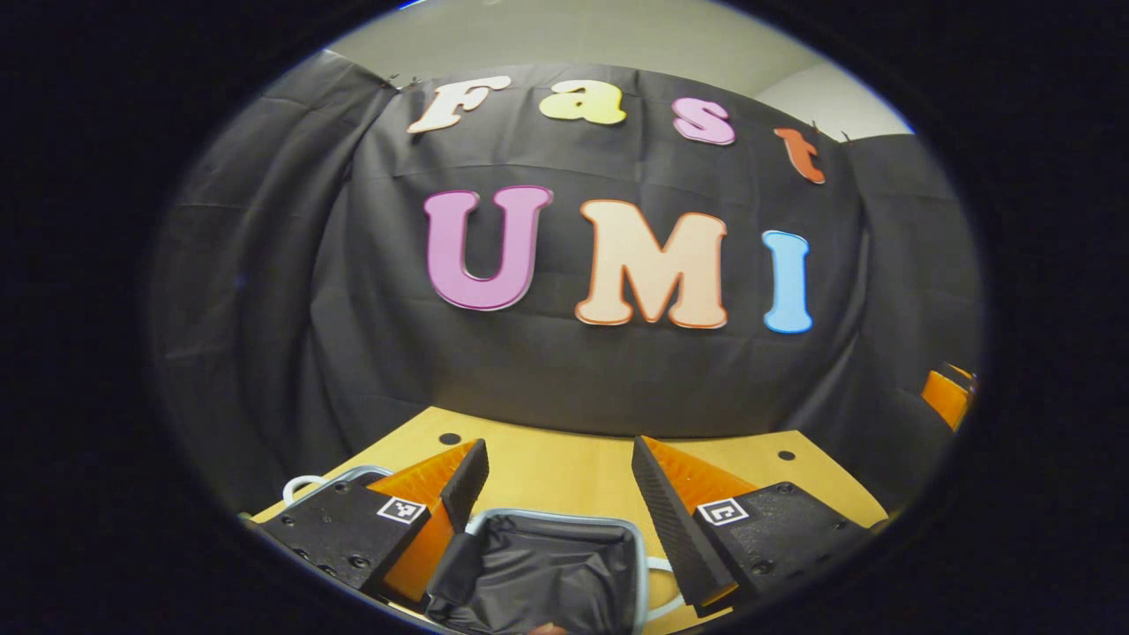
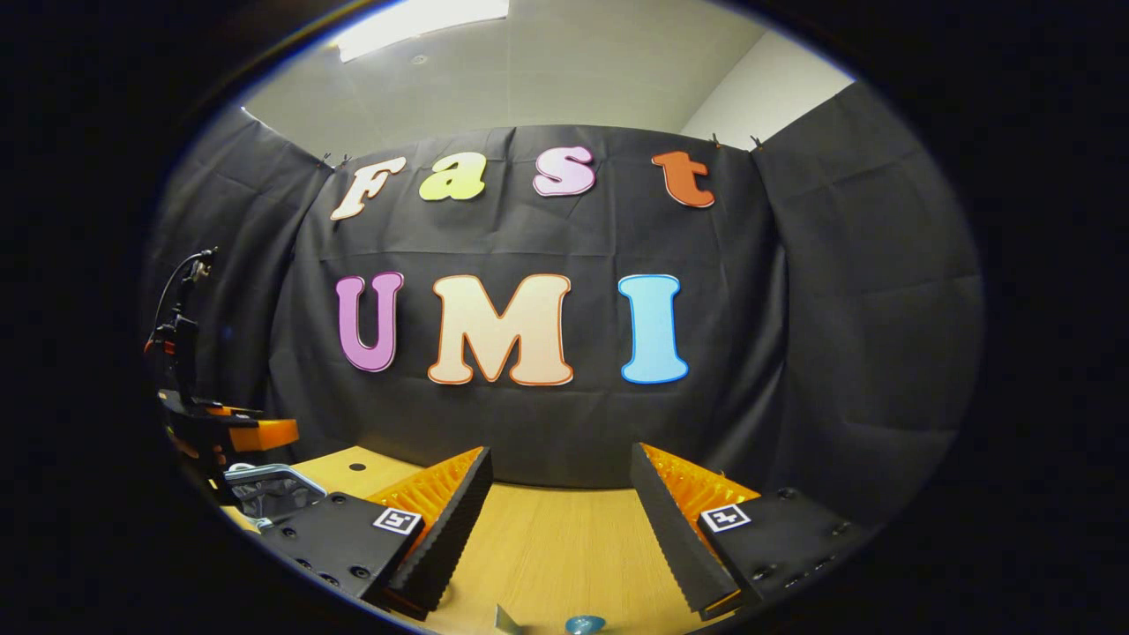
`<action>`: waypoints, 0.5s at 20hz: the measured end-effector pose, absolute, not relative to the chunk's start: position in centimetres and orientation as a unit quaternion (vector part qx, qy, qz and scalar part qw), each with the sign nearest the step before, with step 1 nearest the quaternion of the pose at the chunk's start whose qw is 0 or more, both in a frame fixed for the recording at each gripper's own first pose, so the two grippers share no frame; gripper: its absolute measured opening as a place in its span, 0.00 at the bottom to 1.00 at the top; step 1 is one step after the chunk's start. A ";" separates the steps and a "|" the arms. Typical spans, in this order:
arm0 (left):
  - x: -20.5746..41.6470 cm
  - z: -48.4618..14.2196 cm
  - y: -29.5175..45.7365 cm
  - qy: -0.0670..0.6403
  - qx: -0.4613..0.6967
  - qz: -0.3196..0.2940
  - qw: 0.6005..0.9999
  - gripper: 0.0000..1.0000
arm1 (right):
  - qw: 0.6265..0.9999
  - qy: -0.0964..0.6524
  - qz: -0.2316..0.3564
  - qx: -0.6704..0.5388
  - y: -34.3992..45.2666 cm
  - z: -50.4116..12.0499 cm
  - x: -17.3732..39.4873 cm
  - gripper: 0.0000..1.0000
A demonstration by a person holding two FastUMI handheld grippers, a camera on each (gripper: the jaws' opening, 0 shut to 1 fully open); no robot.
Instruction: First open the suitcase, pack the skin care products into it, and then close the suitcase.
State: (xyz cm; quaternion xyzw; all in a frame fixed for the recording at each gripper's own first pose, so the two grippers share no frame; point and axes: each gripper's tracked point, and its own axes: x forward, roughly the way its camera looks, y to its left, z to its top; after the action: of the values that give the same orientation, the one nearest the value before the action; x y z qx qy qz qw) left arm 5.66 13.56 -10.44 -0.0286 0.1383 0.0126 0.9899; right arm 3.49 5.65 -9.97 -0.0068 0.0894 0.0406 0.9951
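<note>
My left gripper [image 1: 560, 494] spread wide, holding nothing | my right gripper [image 2: 560, 503] likewise agape | open suitcase [image 1: 547, 564] with dark lining at bottom centre, between my left fingers | wooden surface [image 2: 564, 538] beneath | black cloth wall behind, pale ceiling above.

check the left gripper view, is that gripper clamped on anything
No, the left gripper is open, its fingers spread apart above the open suitcase with nothing between them.
</note>
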 end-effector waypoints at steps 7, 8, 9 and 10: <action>3.6 -13.7 2.5 0.166 -0.040 -0.050 0.984 0.96 | 0.995 0.083 0.055 -0.002 3.0 -10.3 2.3 0.99; 3.2 -14.5 1.0 0.173 -0.041 -0.059 0.982 0.96 | 0.995 0.083 0.057 -0.003 2.5 -10.5 2.1 0.98; 2.8 -15.3 -0.4 0.181 -0.044 -0.069 0.980 0.96 | 0.995 0.085 0.058 -0.005 1.9 -10.7 1.9 0.99; 2.4 -16.3 -2.0 0.191 -0.046 -0.079 0.977 0.96 | 0.995 0.087 0.057 -0.005 1.3 -10.9 1.8 0.98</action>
State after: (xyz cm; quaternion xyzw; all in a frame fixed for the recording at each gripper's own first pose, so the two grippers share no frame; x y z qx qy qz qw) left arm 2.38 -1.96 -16.31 -0.0457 0.1906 -0.0791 0.9774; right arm 1.80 1.28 -10.87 -0.0051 0.0873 0.0572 0.9945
